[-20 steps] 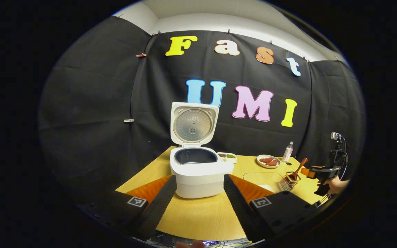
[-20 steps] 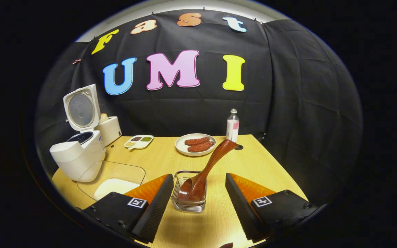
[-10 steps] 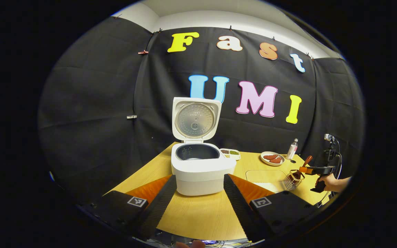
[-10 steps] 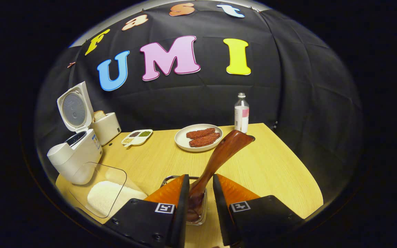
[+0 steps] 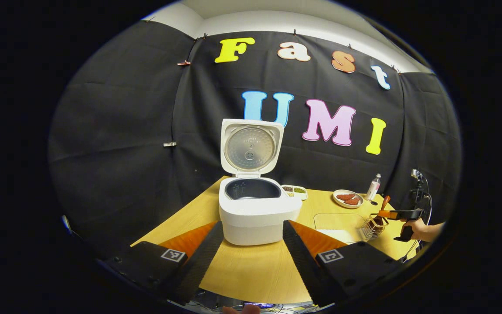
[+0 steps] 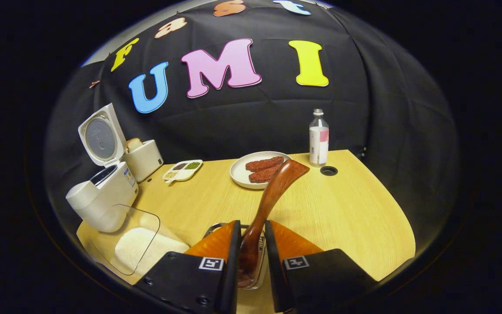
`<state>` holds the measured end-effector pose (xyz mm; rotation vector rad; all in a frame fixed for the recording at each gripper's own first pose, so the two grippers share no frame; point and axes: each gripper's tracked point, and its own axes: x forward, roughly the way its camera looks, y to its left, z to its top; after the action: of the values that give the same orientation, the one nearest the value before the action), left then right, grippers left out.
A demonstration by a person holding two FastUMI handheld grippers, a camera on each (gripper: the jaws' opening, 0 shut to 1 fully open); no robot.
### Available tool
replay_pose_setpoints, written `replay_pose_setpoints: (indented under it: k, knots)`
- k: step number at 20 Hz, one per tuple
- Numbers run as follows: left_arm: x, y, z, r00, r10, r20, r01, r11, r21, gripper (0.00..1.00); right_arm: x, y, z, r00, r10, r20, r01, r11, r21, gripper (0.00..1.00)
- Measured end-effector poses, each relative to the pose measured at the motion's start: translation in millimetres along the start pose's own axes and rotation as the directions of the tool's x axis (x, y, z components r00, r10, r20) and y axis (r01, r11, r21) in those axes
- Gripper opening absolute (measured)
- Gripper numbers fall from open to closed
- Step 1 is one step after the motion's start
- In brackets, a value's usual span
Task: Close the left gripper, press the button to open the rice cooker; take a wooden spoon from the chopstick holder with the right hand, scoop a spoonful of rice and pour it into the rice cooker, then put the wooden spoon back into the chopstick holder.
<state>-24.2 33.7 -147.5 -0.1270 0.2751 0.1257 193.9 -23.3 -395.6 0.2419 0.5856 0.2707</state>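
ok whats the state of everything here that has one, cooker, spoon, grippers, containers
rice cooker: lid up, inner pot looks empty
wooden spoon: standing tilted in the chopstick holder, gripped low on its handle
chopstick holder: upright on the table
right gripper: shut on the wooden spoon
left gripper: open, holding nothing
clear container: lidless, white rice inside
bottle: upright, capped
plate: holds two reddish pieces

White rice cooker (image 5: 257,213), reddish-brown wooden spoon (image 6: 273,192)

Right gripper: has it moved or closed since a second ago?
Yes. The right gripper went forward over the chopstick holder, which now sits lower between its fingers, and they closed onto the wooden spoon.
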Motion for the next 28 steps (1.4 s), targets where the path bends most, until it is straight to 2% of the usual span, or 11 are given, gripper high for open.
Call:
replay_pose_setpoints:
  k: [3, 6, 8, 12, 13, 14, 17, 22, 28]
  knots:
    - [-2, 0, -4, 1.000, 0.009, -0.005, -0.009, 1.000, 0.000, 0.95, 6, 0, -4, 0.999, 0.011, -0.037, -0.009, 0.998, 0.059, 0.48]
    - [-1, -1, -5, 1.000, 0.013, -0.016, -0.013, 1.000, 0.002, 0.95, 7, -3, 7, 1.000, 0.012, -0.005, -0.012, 0.997, 0.070, 0.47]
    - [0, -1, -4, 1.000, 0.013, -0.015, -0.013, 1.000, 0.001, 0.95, 5, 0, 7, 0.999, 0.036, -0.005, -0.036, 0.995, 0.091, 0.29]
    - [4, -4, 0, 1.000, 0.002, -0.010, -0.002, 1.000, 0.006, 0.95, -7, -1, 14, 0.999, 0.047, 0.009, -0.048, 0.987, 0.153, 0.25]
    - [5, -5, 0, 1.000, -0.003, -0.009, 0.003, 1.000, 0.009, 0.95, -13, 2, 22, 0.998, 0.051, 0.032, -0.056, 0.984, 0.168, 0.19]
    - [5, -5, 1, 1.000, -0.007, -0.008, 0.007, 1.000, 0.014, 0.95, -21, -2, 29, 0.998, 0.024, 0.055, -0.032, 0.989, 0.143, 0.13]
    - [4, -3, 3, 1.000, -0.015, -0.004, 0.015, 1.000, 0.024, 0.95, -26, 7, 38, 0.995, 0.027, 0.098, -0.033, 0.998, 0.062, 0.12]
    - [3, 4, 4, 1.000, -0.016, -0.001, 0.016, 1.000, 0.009, 0.95, -39, 7, 56, 0.991, 0.018, 0.135, -0.030, 0.995, 0.093, 0.12]
    - [-5, 15, 7, 1.000, -0.015, 0.012, 0.014, 1.000, 0.006, 0.95, -77, 21, 124, 0.960, -0.009, 0.280, 0.001, 1.000, 0.030, 0.12]
